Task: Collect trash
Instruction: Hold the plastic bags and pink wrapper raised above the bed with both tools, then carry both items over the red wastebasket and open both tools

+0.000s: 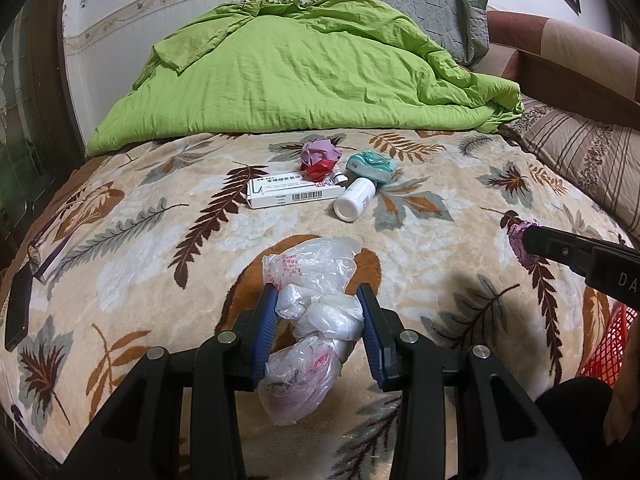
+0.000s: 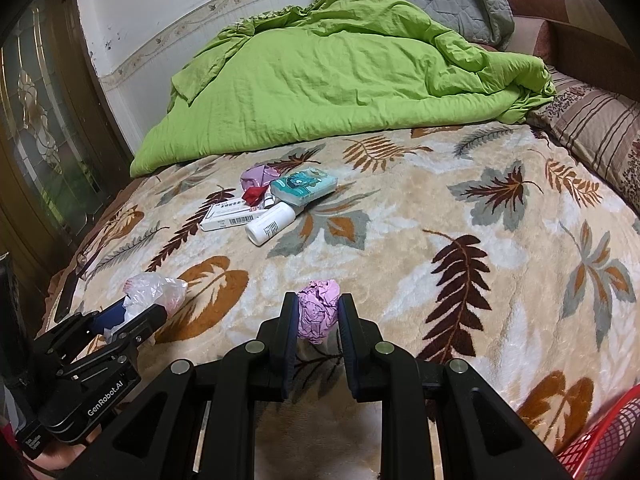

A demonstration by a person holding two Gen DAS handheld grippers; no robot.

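Note:
My left gripper (image 1: 318, 300) is shut on a crumpled clear plastic bag (image 1: 316, 280) just above the leaf-patterned blanket; the same gripper (image 2: 138, 310) and bag (image 2: 154, 288) show at the lower left of the right wrist view. My right gripper (image 2: 318, 306) is shut on a pink paper ball (image 2: 318, 310), seen also as the ball (image 1: 520, 236) at the right gripper's tip in the left wrist view. Farther up the bed lie a white medicine box (image 1: 292, 192), a white bottle (image 1: 356, 200), a teal tissue pack (image 1: 372, 164) and a pink-and-red crumpled wad (image 1: 320, 158).
A green quilt (image 1: 304, 68) and a grey pillow (image 1: 424, 4) fill the head of the bed. A red mesh basket (image 2: 604, 440) stands at the lower right edge. A dark phone (image 1: 18, 316) and glasses lie at the bed's left edge. A dark wooden door (image 2: 44, 128) is on the left.

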